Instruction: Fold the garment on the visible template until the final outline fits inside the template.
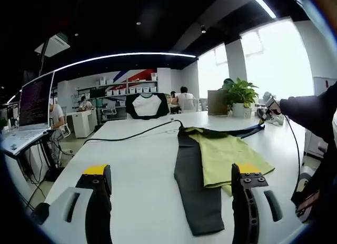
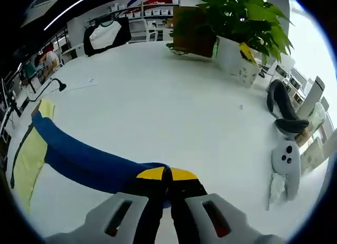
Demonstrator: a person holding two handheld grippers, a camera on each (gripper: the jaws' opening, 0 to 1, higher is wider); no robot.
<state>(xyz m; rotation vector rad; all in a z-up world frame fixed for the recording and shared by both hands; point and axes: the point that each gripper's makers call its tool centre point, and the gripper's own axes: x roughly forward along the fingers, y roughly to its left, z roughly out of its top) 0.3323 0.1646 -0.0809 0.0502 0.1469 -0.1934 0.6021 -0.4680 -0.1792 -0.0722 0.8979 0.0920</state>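
Right gripper view: right gripper clamped on the shirt's blue sleeve; left gripper hangs apart above the counter.

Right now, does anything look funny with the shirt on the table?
Yes. The shirt lies rumpled, and its blue sleeve is stretched far out sideways across the table, pinched in the right gripper.

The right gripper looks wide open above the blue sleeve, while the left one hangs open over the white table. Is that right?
Not quite. The right gripper is shut on the blue sleeve, its yellow-tipped jaws pressed together over the fabric, as the right gripper view shows. The rest holds: the left gripper is open over the white table, with the garment lying ahead of it.
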